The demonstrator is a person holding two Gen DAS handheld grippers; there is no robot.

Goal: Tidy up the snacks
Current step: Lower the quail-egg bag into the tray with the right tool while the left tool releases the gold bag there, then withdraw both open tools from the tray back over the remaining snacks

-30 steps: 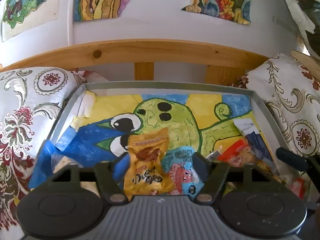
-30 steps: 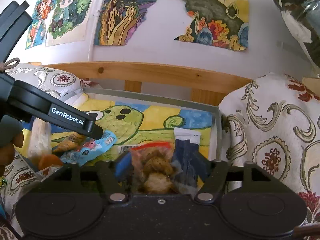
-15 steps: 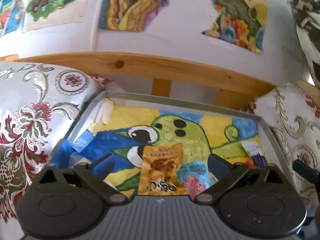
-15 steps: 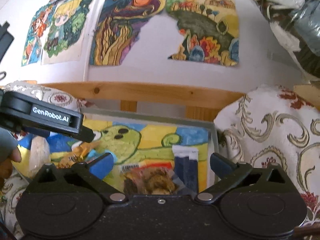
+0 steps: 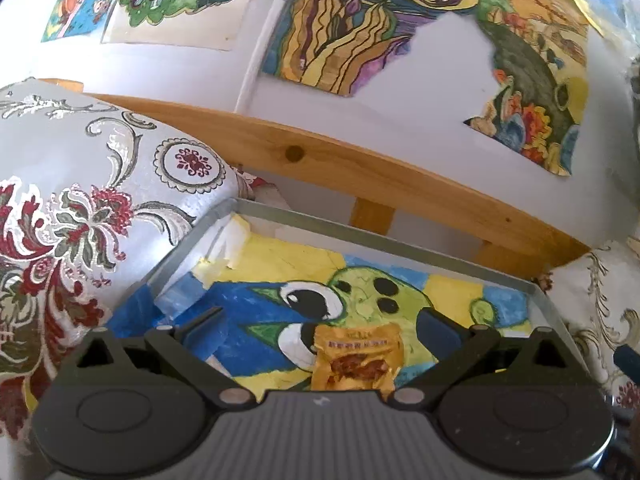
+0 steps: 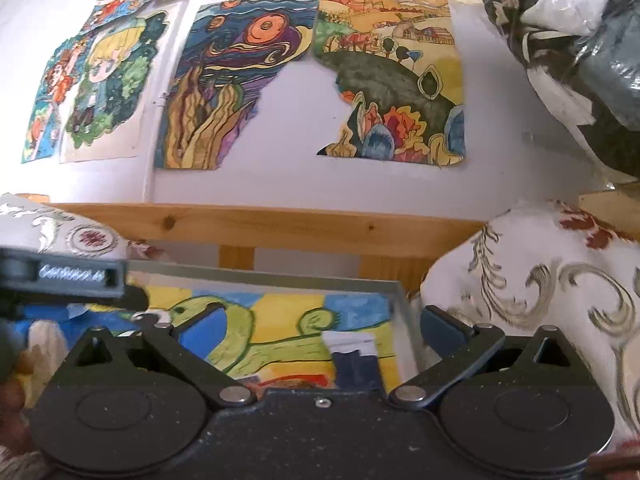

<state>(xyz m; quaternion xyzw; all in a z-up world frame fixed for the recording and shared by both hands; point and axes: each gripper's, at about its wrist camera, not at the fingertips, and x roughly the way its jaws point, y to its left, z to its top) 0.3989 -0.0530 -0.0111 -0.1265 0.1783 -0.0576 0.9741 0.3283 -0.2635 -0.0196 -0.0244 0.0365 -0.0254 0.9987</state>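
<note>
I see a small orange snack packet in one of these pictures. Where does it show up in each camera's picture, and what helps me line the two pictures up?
Left wrist view: the orange snack packet lies low in the middle, between the open left tongs, on the tray's drawing.
Right wrist view: not visible; only a red-edged packet peeks above the tool body.
Shared landmark: the green cartoon creature painted on the tray lining.
</note>
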